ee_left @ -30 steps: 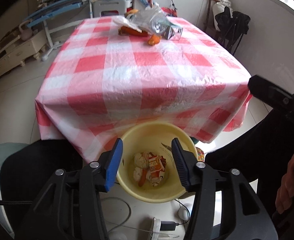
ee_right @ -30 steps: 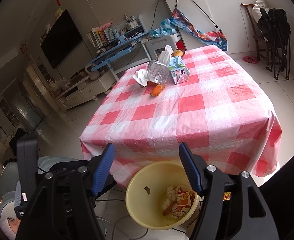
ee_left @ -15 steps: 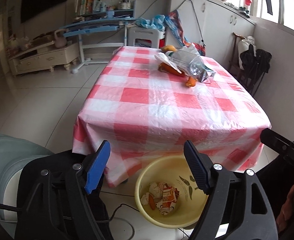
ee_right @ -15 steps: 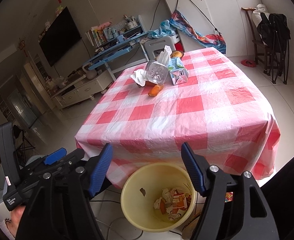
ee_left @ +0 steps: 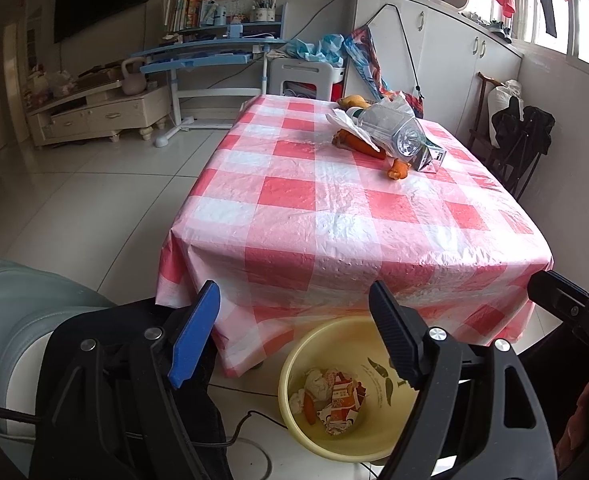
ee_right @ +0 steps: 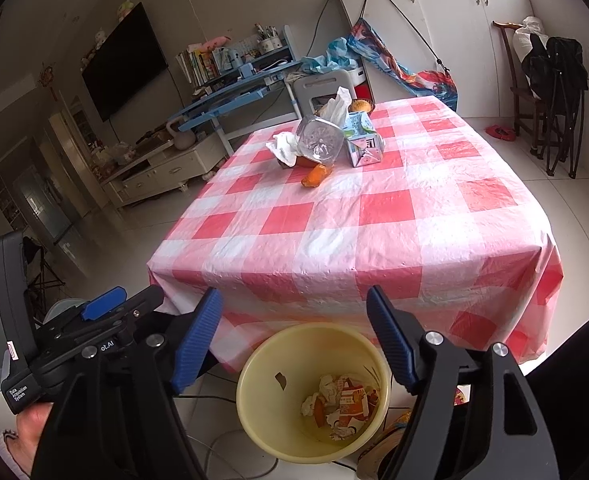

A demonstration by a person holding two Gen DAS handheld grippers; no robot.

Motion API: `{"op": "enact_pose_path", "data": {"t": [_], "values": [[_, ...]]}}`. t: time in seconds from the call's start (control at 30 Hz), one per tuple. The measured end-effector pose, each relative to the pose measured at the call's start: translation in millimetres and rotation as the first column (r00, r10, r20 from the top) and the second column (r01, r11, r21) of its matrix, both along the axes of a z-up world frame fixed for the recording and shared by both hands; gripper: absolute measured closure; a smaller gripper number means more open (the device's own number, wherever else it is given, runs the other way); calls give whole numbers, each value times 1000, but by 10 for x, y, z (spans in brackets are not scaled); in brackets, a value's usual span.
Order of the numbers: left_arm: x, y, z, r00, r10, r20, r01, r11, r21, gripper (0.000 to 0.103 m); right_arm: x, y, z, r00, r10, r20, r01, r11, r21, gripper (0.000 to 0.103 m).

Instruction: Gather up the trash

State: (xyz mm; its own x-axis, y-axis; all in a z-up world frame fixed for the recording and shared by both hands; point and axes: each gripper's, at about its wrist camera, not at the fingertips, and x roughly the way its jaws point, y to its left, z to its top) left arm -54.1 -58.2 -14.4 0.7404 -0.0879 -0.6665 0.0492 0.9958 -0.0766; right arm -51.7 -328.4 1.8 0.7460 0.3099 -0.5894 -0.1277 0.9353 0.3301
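- Yellow bin (ee_right: 312,392): on the floor at the table's near edge, holding crumpled paper and a carton.
- Remaining trash: clear plastic bottle (ee_right: 320,140), milk carton (ee_right: 364,144), orange peel (ee_right: 315,176), grouped at the far end of the checked tablecloth (ee_right: 374,216).
- Left gripper (ee_left: 290,332) and right gripper (ee_right: 294,332): jaws apart, just been opening, nothing between them.

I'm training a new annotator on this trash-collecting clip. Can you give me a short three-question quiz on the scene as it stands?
1. True or false: the clear plastic bottle lies in the yellow bin.
2. What is between the fingers of the left gripper?
3. The orange peel on the checked tablecloth lies: A) nearer the bin than the carton; B) behind the carton.

Key: 1 false; 2 nothing; 3 A.
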Motion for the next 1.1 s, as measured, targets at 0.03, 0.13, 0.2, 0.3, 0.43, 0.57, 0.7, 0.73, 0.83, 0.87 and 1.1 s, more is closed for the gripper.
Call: {"op": "enact_pose_path", "data": {"t": [0.03, 0.13, 0.2, 0.3, 0.43, 0.57, 0.7, 0.73, 0.83, 0.87, 1.1], "values": [[-4, 2, -1, 1000, 2, 1, -2, 1000, -1, 29, 2, 5, -3, 1000, 1, -1, -1, 1000, -1, 31], [1, 12, -11, 1000, 9, 0, -9, 1000, -2, 29, 13, 20, -6, 1000, 3, -3, -3, 1000, -6, 30], [10, 20, -15, 1000, 14, 1, -14, 1000, -4, 29, 22, 31, -13, 1000, 5, -4, -5, 1000, -9, 30], [20, 38, -15, 1000, 21, 2, -21, 1000, -8, 29, 23, 41, -19, 1000, 8, -7, -8, 1000, -15, 30], [20, 45, -13, 1000, 27, 6, -27, 1000, -13, 29, 23, 50, -18, 1000, 8, -6, -8, 1000, -15, 30], [19, 47, -13, 1000, 27, 5, -27, 1000, -12, 29, 24, 53, -20, 1000, 7, -7, -7, 1000, -12, 30], [22, 50, -14, 1000, 29, 5, -29, 999, -14, 29, 22, 55, -19, 1000, 10, -8, -10, 1000, -16, 30], [20, 53, -14, 1000, 29, 5, -29, 1000, -13, 29, 25, 58, -20, 1000, 11, -8, -11, 1000, -17, 30], [17, 65, -18, 1000, 31, 5, -31, 999, -15, 29, 31, 67, -23, 1000, 13, -12, -13, 1000, -19, 30], [21, 68, -19, 999, 32, 6, -32, 999, -16, 29, 32, 69, -26, 1000, 13, -13, -14, 1000, -20, 30], [19, 92, -23, 999, 47, 5, -46, 999, -23, 29, 199, 97, -39, 1000, 10, -22, -10, 1000, -9, 30]]}}
